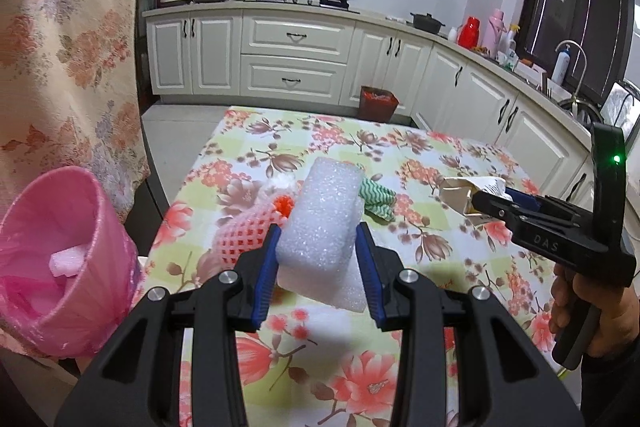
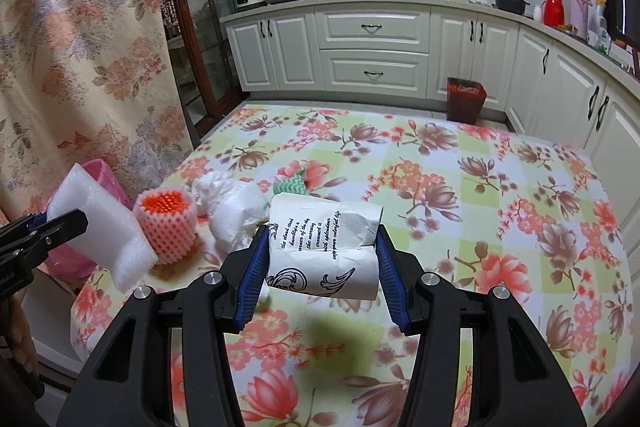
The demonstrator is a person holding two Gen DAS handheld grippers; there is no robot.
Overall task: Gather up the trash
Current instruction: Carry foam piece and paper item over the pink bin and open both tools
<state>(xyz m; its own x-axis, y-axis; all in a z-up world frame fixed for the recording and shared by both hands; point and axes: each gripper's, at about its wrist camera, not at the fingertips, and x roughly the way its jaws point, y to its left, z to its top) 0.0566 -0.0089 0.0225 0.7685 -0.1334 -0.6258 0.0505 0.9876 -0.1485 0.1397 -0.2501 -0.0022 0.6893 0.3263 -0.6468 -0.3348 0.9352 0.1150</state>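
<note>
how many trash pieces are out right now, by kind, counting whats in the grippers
white foam block: 1, held by left gripper
printed paper cup: 1, held by right gripper
pink foam net sleeve: 1
crumpled white tissue: 1
green zigzag wrapper: 1
total: 5

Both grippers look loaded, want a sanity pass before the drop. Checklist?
1. Left gripper shut on foam block: ok.
2. Right gripper shut on paper cup: ok.
3. Pink bin open, room inside: ok.
4. Foam block over the bin: not ok, it hangs above the table.
5. Table emptied: not ok, foam net, tissue and green cloth remain.
</note>
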